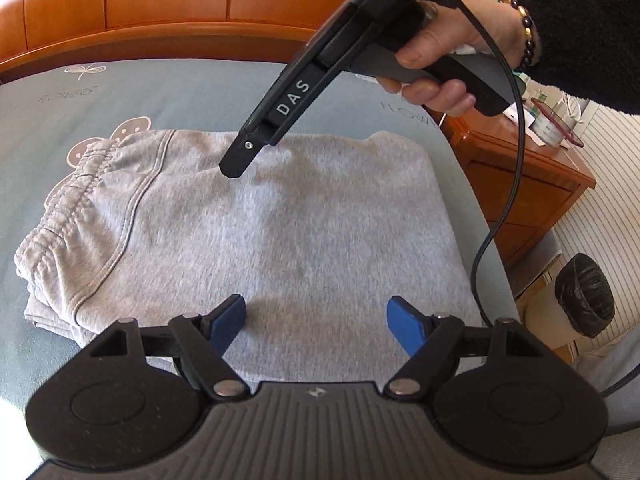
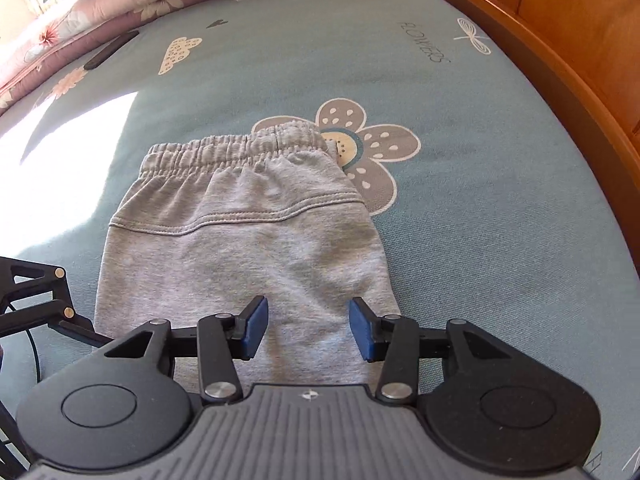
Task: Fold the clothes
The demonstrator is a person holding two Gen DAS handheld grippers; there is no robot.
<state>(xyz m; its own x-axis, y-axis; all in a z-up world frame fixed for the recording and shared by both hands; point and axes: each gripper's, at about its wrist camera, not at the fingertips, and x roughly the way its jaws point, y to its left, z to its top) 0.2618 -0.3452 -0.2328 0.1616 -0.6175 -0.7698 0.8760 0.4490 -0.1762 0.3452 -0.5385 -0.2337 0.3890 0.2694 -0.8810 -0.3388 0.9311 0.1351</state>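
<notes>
bed: blue-grey flowered sheet | on it: folded grey sweatpants, folded quilts

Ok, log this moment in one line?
grey sweatpants: folded, flat on bed sheet | left hand-held gripper: open, empty | right hand-held gripper: open, empty

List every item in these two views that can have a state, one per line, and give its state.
Grey sweatpants: folded, flat on the bed, elastic waistband outermost.
Left gripper: open, nothing between its pads, above the sweatpants.
Right gripper: open, holding nothing, above the sweatpants.
Bed sheet: spread smooth.
Bin: lined with a black bag.
</notes>
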